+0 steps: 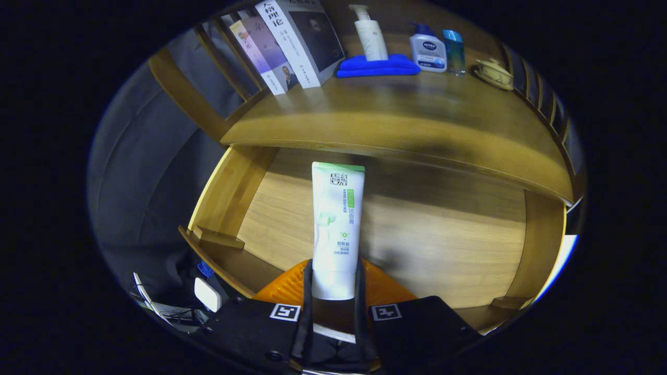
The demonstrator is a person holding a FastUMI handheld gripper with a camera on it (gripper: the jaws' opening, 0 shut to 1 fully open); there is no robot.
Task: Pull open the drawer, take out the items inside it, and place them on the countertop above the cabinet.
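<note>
A white tube with a green top edge (336, 224) stands up between my fingers, and my gripper (333, 281) is shut on its lower end. Under the tube lies the pulled-out wooden drawer (443, 245), whose light floor shows on both sides of the tube. The wooden countertop (396, 114) stretches above and beyond the drawer, its front lip just past the tube's top.
At the back of the countertop stand leaning books (292, 47), a white pump bottle (371, 36) on a folded blue cloth (378, 66), a blue-capped white bottle (428, 49), a small blue bottle (455, 51) and a lidded teacup (494, 73). Wooden rails flank both sides.
</note>
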